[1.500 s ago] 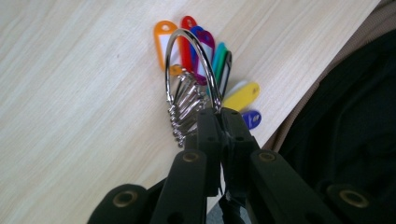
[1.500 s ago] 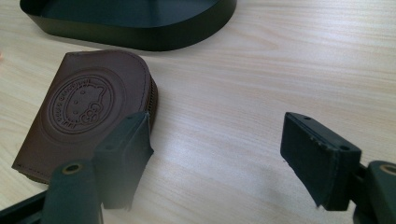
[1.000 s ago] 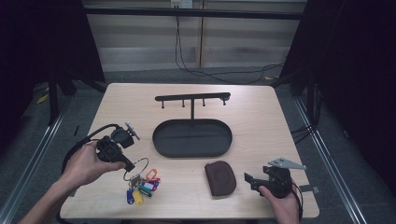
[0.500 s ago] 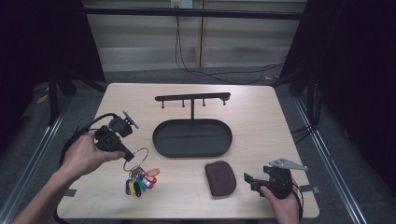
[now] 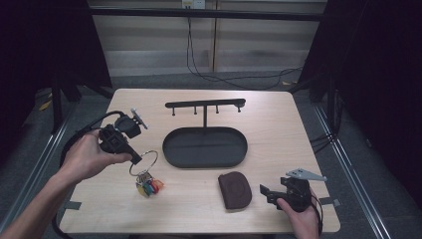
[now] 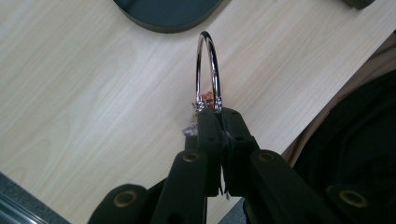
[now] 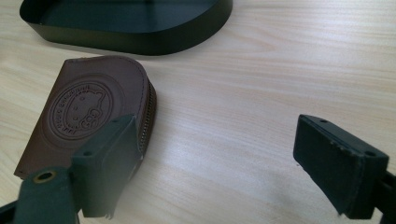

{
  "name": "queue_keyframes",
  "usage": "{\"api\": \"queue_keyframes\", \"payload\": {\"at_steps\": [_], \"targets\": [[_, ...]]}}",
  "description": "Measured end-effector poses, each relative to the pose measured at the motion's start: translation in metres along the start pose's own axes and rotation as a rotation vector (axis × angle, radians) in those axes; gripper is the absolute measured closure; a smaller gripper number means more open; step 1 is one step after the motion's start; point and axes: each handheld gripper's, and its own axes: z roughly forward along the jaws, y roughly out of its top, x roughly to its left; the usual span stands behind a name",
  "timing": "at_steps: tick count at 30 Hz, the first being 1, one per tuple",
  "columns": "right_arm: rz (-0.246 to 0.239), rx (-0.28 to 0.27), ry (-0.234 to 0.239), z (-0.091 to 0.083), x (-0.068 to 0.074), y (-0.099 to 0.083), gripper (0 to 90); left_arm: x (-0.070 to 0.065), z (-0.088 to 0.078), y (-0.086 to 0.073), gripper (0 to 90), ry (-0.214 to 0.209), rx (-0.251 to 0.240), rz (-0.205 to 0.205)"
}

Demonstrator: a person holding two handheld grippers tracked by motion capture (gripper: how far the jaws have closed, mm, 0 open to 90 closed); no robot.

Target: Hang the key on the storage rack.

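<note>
Presently the left hand-held gripper (image 5: pixel 135 158) is clamped on a large silver key ring (image 5: pixel 144 163), its jaws pressed together on the ring's near edge, as the left gripper view shows with the ring (image 6: pixel 208 70) standing up out of the closed jaw tips. Under the ring a bunch of coloured key tags (image 5: pixel 148 187) hangs down to the bench (image 5: pixel 278 124), at the left side of the bench and just left of the black oval tray (image 5: pixel 205 147). Behind the tray, toward the far edge, stands a black rack with small hooks (image 5: pixel 205 105) on a single post. Near the right front corner the right hand-held gripper (image 5: pixel 264 191) rests low over the bench with its jaws spread wide and nothing between them. Just left of it lies a brown leather pouch (image 5: pixel 234 189), flat on the wood, near the tray's front rim; in the right gripper view the pouch (image 7: pixel 88 112) shows an embossed round emblem and a zip along its edge, with the left jaw just in front of it.
</note>
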Motion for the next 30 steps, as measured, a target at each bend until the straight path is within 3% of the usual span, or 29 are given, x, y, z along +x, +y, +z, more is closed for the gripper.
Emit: {"api": "queue_keyframes", "payload": {"at_steps": [4,9,23,30], "targets": [[-0.002,0.000,-0.002,0.000,0.000,0.000,13.9,0.001,-0.008,0.004,88.0,0.017,-0.018,-0.012],[0.000,-0.004,0.004,0.000,0.000,0.000,14.0,0.008,-0.009,0.012,88.0,-0.012,-0.005,-0.021],[-0.002,0.006,-0.001,0.001,0.001,0.000,14.2,0.009,-0.027,0.032,87.9,0.016,-0.017,-0.024],[0.002,0.004,0.003,0.000,0.000,0.000,14.2,0.013,-0.032,0.044,87.9,0.001,-0.025,-0.016]]}}
